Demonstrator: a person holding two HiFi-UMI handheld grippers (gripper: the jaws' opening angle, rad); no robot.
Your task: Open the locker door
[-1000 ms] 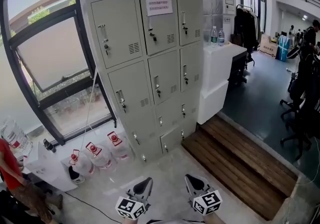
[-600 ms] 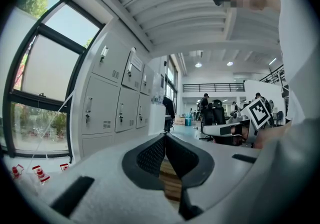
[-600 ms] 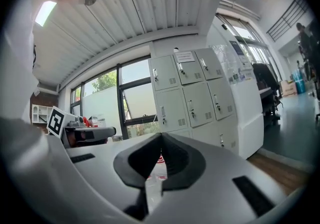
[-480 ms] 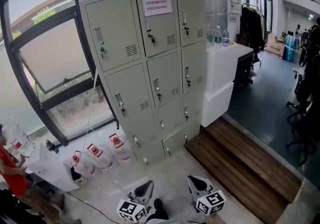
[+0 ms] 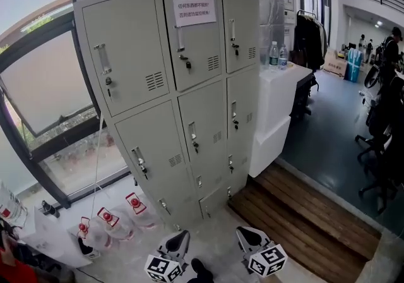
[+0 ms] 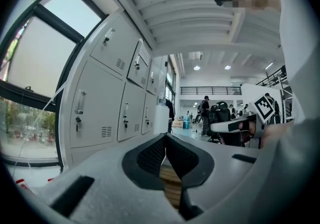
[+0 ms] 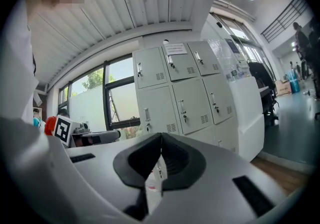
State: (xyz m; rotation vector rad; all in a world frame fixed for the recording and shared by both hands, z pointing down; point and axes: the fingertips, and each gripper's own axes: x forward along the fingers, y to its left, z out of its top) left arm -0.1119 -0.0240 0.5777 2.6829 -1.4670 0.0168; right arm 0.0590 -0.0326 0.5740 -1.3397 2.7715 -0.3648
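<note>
Locker point(image 5: 189, 105) pale grey-green; window frame point(image 5: 63, 139) black; platform point(image 5: 303, 212) brown wood; jugs point(image 5: 107, 228) red-capped.

The print on the paper notice point(image 5: 194, 8) taped to the locker point(image 5: 126, 54) is too small to read

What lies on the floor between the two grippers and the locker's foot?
Nothing: the head view shows only bare pale floor between the left gripper, the right gripper and the locker. The water jugs stand off to the left.
</note>
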